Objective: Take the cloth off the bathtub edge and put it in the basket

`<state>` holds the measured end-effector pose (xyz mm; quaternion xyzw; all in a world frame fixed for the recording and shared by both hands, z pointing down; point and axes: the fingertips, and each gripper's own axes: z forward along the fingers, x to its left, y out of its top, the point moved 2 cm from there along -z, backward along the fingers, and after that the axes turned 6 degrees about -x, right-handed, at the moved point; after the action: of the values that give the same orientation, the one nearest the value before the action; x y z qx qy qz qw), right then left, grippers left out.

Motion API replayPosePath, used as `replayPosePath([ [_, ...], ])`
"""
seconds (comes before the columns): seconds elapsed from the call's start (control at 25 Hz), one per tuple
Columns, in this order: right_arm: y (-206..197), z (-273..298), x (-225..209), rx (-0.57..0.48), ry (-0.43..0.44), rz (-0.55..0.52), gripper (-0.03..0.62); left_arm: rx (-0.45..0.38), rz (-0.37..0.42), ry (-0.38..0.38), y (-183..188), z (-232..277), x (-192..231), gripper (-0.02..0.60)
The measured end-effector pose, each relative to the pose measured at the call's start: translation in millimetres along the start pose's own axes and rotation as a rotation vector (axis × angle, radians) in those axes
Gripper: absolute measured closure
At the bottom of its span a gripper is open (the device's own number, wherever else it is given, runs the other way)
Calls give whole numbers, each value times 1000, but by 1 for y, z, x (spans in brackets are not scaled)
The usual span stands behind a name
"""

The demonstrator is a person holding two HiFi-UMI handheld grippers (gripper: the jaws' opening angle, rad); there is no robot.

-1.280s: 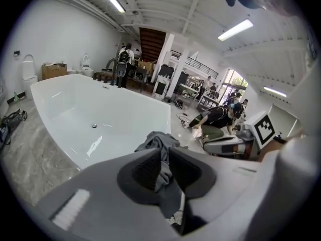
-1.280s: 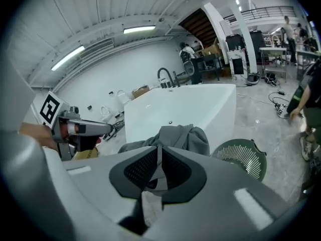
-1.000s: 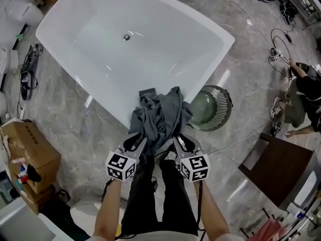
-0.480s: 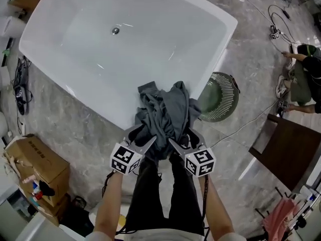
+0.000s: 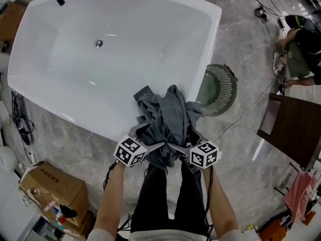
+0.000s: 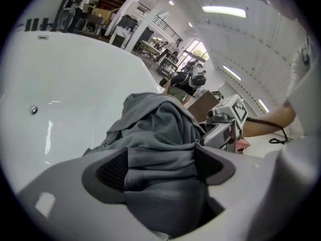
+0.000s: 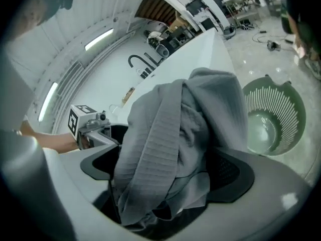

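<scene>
Both claws are in at the cloth [image 5: 168, 117] now, a grey bundle heaped over the near rim of the bathtub [image 5: 100, 129], part of it hanging down the outside toward the person's legs. The left claw [image 6: 161, 167] is spreading its jaws, and folds of the cloth fill the gap between its pads without looking pinched. The right claw [image 7: 168, 172] is opening too, with a thick ribbed fold draped down between its jaws and some daylight on one side. So this reads as the pick-up step: both claws are wrapped around the fabric, with no grip made. The green basket [image 5: 220, 92] waits on the floor just beside the tub's corner, off to the right of the bundle, and it looks empty. The next move calls for both claws to close firmly on the bunched folds, lift the cloth clear of the rim so no loose end drags, then swing right and drop it into the basket.
</scene>
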<state>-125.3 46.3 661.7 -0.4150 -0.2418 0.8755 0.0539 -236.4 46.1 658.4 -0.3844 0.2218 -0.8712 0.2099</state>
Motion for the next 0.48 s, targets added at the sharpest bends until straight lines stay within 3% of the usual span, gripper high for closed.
replayPosePath([
  [0.12,-4,14,-6,-14,22,110,75,72,-41,-23,-3,9,13,130],
  [0.2,-5,18,-11,-31,-3,119,77,110,-45,-39,-4,15,20,135],
  [0.32,-4,18,-14,-76,-77,111,148,150,-20,-77,-5,28,18,221],
  [0.48,-3,7,-9,-137,-143,128,255,139,-33,-90,-4,36,6,328],
])
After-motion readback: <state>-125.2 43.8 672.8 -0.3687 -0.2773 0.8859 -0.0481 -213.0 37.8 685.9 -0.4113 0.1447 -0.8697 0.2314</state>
